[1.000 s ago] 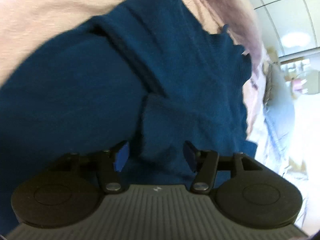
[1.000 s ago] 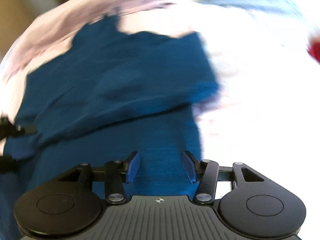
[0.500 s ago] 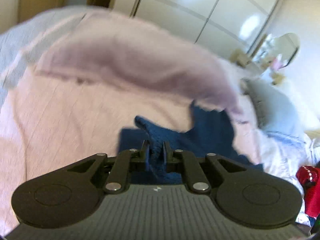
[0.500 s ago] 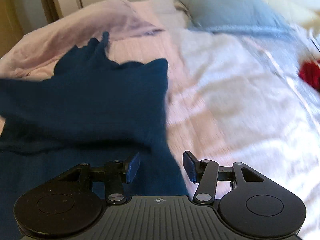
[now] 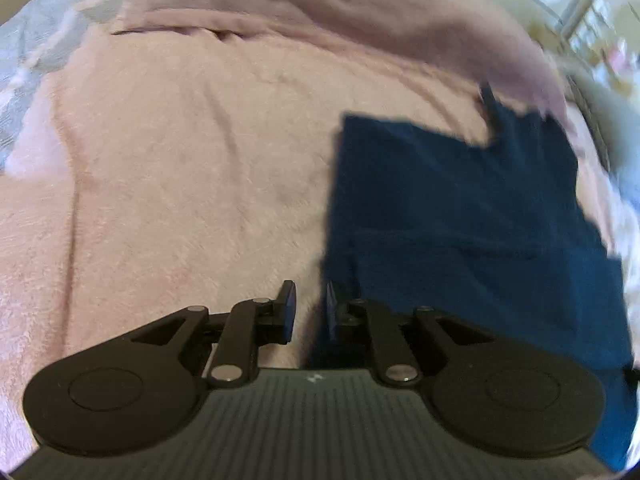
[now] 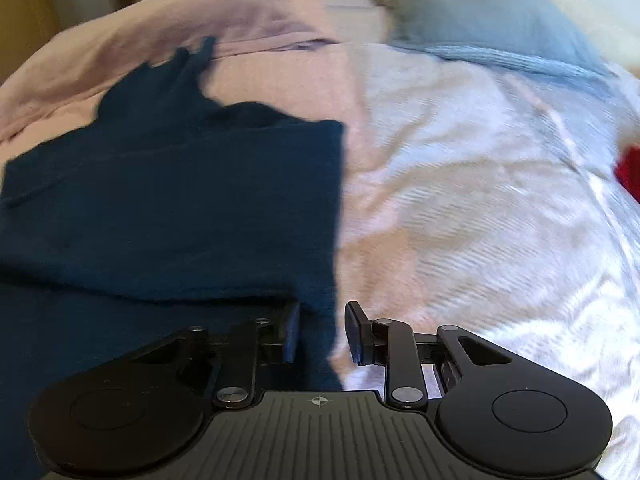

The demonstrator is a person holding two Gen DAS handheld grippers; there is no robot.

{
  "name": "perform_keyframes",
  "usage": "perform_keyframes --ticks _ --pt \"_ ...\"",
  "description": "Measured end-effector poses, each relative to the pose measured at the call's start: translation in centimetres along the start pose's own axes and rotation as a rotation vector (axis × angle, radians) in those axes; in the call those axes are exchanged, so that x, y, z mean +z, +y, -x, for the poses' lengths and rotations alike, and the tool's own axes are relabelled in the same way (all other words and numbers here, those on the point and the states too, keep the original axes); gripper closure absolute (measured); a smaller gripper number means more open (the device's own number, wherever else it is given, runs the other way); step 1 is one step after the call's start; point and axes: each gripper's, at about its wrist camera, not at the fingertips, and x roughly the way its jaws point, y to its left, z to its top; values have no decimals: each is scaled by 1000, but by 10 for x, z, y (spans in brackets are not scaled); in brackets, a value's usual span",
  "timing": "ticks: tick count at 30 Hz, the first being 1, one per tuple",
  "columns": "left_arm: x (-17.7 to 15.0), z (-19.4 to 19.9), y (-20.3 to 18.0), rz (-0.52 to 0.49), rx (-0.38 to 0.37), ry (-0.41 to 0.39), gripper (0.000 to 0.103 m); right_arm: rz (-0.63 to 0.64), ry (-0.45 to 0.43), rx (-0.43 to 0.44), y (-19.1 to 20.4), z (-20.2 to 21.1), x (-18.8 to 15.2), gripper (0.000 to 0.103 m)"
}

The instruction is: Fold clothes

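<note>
While the dark blue garment [image 6: 180,208] lies spread on the bed, one layer of it is folded over another, its straight right edge running down toward the right gripper [image 6: 322,332]. That gripper's fingers [image 6: 356,332] have just been closing and now stand at a narrow gap; the garment's edge runs between them, against the left finger, yet the right finger stands clear of the cloth, so nothing is pinched.

In the left wrist view the same garment [image 5: 460,216] fills the right half, its left edge straight and upright. The left gripper [image 5: 308,312] sits at that edge with its fingers [image 5: 288,308] only slightly parted, having just opened a little; only pink blanket shows in the gap, and the blue edge lies beside the right finger.

Under the garment is a pink blanket [image 5: 180,168], bunched into a thick roll at the far side. To the right the bed [image 6: 480,200] is covered in pale, wrinkled cloth, with a grey pillow [image 6: 480,20] at the head and something red [image 6: 628,172] at the far right edge.
</note>
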Motion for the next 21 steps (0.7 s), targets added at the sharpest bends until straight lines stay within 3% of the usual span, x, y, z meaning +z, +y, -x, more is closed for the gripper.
perform_keyframes --ticks 4,6,9,11,12,13,14,16,18,19,21 --pt "-1 24 10 162 -75 -7 75 80 -16 27 8 19 6 73" --pt "-12 35 10 264 -142 17 72 55 -47 48 7 28 9 71" --pt "-25 25 8 388 -193 50 59 -6 -75 63 8 22 15 66" --pt "-33 16 6 467 -220 71 60 -25 -74 65 10 13 18 66" --pt "-37 11 5 506 -233 82 67 -31 -74 69 11 9 19 66" --pt "-37 9 2 514 -243 73 84 -33 -77 77 14 4 19 66" --pt "-33 11 -1 487 -248 42 95 -33 -77 82 16 1 19 66" --pt "-23 19 -11 399 -251 -31 96 -16 -64 80 19 -6 17 66" --pt "-15 33 -32 160 -183 -109 95 0 -49 73 22 -14 14 66" --pt "-13 34 -40 53 -135 -113 93 4 -44 70 22 -17 13 66" --pt "-13 20 -40 -16 -56 -36 86 -1 -39 79 22 -18 15 66"
